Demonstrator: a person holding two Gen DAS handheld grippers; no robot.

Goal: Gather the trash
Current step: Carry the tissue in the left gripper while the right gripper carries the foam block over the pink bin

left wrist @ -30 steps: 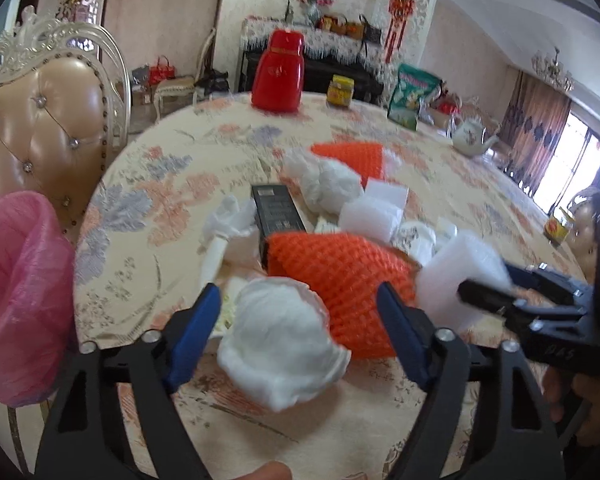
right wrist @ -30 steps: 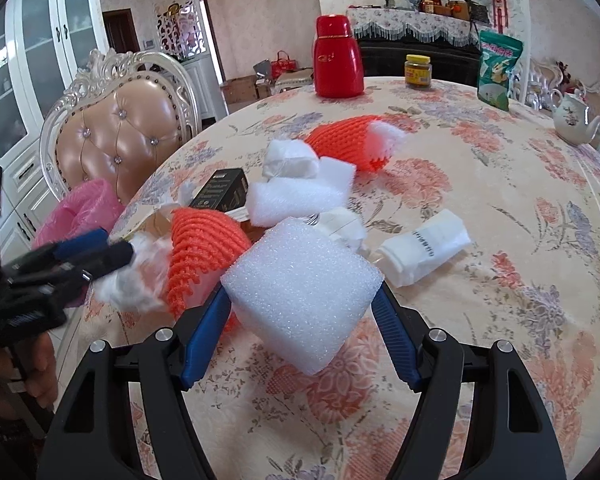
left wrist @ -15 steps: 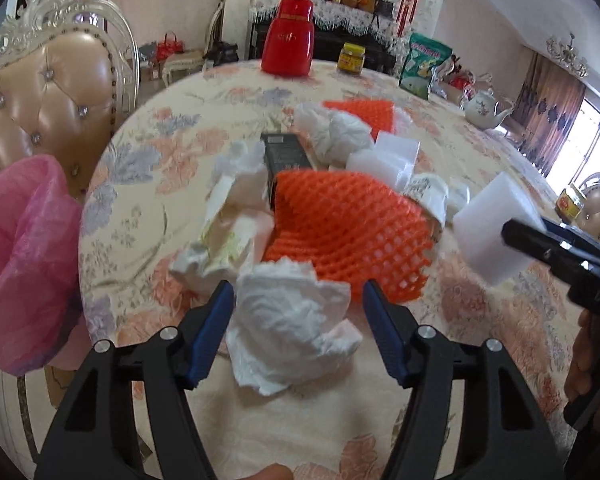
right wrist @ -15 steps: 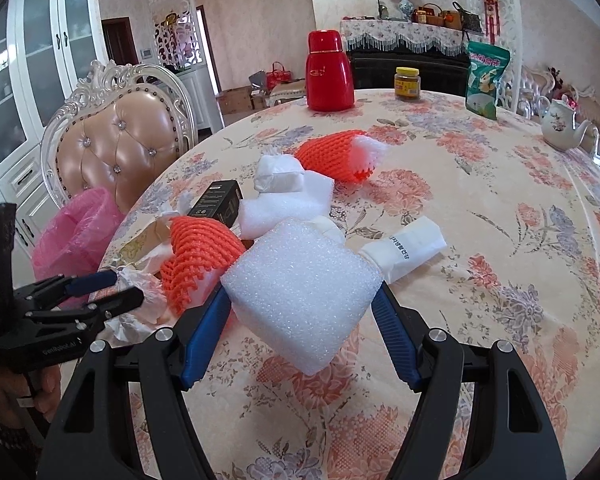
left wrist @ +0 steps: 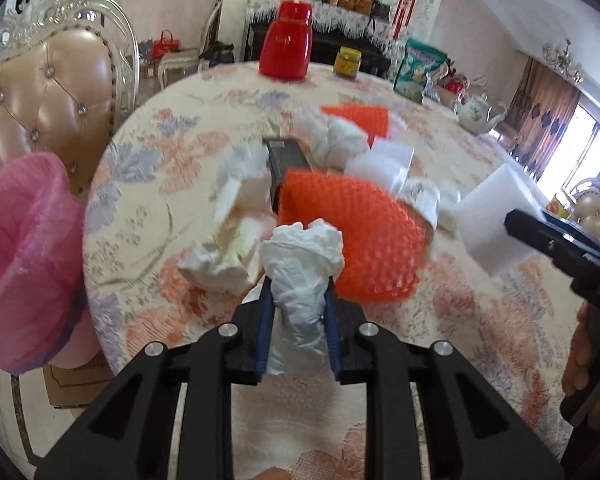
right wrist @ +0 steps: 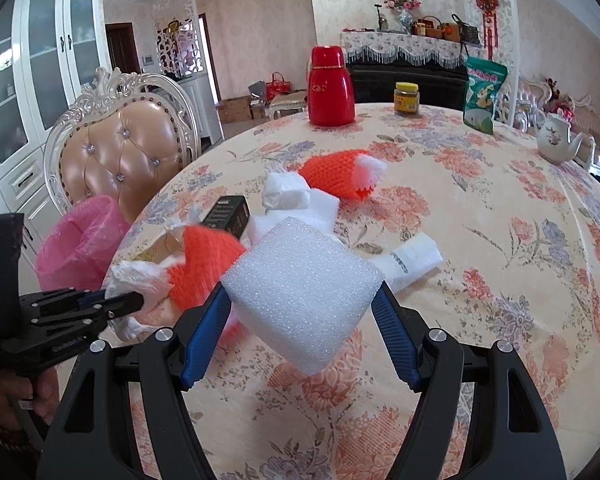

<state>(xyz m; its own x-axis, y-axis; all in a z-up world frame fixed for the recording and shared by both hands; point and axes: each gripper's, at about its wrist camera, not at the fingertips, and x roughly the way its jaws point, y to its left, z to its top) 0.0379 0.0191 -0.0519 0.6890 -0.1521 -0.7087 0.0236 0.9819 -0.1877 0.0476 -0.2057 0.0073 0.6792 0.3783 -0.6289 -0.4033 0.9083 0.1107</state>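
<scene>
The left gripper [left wrist: 298,280] has just been closing and now pinches a crumpled white tissue [left wrist: 300,256] between its fingers, an orange foam net [left wrist: 356,232] just beyond them. The right gripper [right wrist: 300,300] clamps a white foam block [right wrist: 300,288] above the table [right wrist: 500,240].

Both grippers share one build — matte black plastic frames with open triangular cut-outs. The left gripper [left wrist: 299,292] carries 2 blue ribbed pads and 4 round silver screw heads across its arms. The right gripper [right wrist: 300,304] matches — 2 ridged blue pads [right wrist: 204,340], 4 silver screws, faint raised lettering on the side.
</scene>
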